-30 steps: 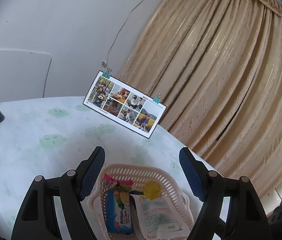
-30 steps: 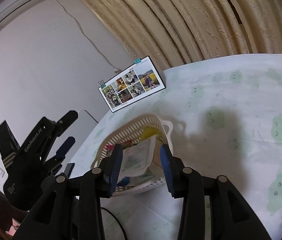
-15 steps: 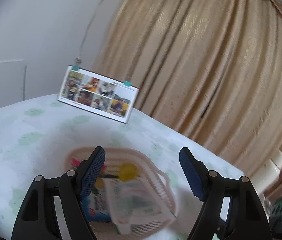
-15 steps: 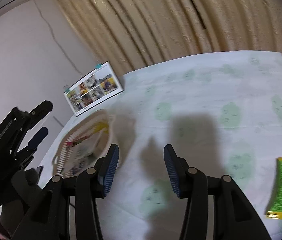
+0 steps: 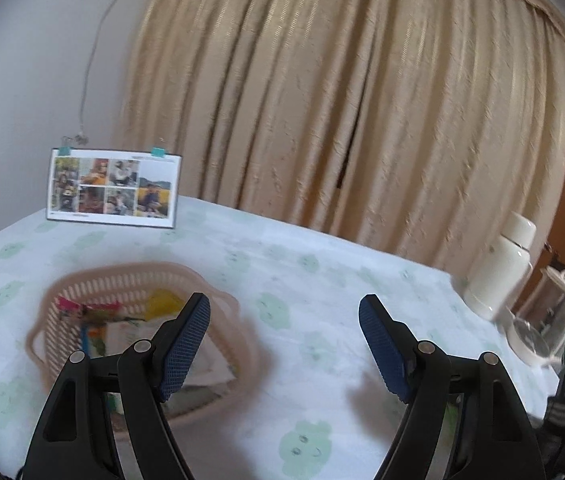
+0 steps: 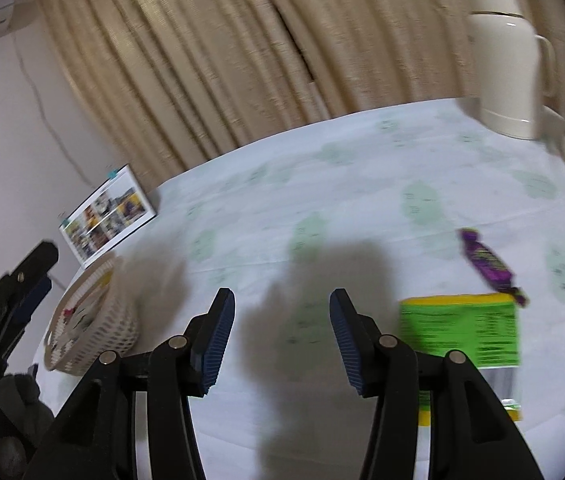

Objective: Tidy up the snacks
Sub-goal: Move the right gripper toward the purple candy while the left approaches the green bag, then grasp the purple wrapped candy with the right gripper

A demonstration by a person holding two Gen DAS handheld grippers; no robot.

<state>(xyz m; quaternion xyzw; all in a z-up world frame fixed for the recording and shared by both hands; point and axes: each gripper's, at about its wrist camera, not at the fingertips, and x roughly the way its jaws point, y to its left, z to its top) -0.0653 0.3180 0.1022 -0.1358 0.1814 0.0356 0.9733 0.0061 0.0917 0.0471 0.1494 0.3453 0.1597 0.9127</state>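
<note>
Fetching is the step in hand: the right gripper, jaws wide and holding nothing, hangs over bare counter between the basket at the far left and two loose snacks on the right. The green packet lies flat just right of the jaws; the purple wrapped candy sits just beyond it, its near end at the packet's far corner. The left gripper is also wide and empty, right of the basket, which already holds several packets (contents blurred). Next, I judge, the right gripper must swing right, drop over the green packet, and pinch an edge, since it lies flat.
</note>
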